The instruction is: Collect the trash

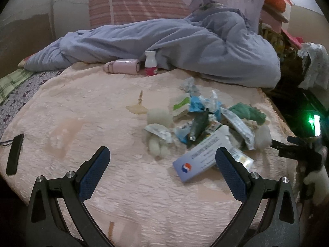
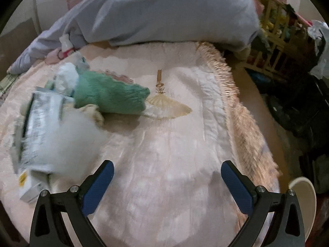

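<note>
Start of a pick, by the look of it: nothing is lifted yet, and the trash lies heaped on the pink bedspread of the bed. Heap holds crumpled wrappers, foil packets, white tissue wads, a green fuzzy cloth and a flat white box at the near edge. Left claw spread wide, empty; its right finger overlaps the box corner in the left view, contact uncertain. Right claw also spread wide and empty, hanging over bare bedspread, with the heap off to its left: a printed packet, a white fluffy wad, the green cloth. Right view is motion-blurred on that side. A pale rim, possibly a bin, shows at the lower right off the bed edge; cannot confirm. Next move likely calls for one claw to shift over a single loose piece, the box or the wad being nearest, then close. Bottles sit farther back against the blue quilt, well apart from the heap.
</note>
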### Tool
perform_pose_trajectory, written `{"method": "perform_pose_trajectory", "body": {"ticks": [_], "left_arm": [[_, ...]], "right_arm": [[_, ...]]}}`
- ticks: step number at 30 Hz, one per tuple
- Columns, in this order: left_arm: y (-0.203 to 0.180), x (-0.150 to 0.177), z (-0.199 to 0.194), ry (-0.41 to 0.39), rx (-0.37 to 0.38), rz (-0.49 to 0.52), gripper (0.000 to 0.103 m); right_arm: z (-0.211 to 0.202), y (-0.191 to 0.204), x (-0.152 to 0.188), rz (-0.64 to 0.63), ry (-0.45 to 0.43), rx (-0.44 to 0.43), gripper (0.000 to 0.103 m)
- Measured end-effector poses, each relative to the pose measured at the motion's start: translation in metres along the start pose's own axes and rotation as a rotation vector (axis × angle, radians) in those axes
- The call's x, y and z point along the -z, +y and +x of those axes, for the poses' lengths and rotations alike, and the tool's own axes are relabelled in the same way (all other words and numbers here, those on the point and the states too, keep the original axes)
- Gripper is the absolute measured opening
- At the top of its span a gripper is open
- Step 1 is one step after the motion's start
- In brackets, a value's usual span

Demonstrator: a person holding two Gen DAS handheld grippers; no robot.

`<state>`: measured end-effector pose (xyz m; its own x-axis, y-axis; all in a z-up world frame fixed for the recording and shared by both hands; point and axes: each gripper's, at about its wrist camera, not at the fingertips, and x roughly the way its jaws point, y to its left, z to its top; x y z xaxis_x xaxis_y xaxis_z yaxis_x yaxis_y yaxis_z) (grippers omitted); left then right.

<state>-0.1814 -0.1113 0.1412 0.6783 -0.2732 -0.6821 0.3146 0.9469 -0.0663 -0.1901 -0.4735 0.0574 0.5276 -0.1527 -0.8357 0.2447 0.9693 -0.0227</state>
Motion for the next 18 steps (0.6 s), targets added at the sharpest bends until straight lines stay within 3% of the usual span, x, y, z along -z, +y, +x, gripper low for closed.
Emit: {"method": "perform_pose_trajectory", "body": {"ticks": [10,18], "left_arm": [[-0.026,0.0,-0.017,-0.042,0.033,0.009,0.102],[-0.031,-0.003,-0.029,-0.066,0.041,0.011,0.102]], "right_arm": [[-0.099,0.021,0.012,0.007,-0.201,-0.021,0.103],[-0.145,0.041,0.018,-0.01,-0.309,-0.022,0.103]]}}
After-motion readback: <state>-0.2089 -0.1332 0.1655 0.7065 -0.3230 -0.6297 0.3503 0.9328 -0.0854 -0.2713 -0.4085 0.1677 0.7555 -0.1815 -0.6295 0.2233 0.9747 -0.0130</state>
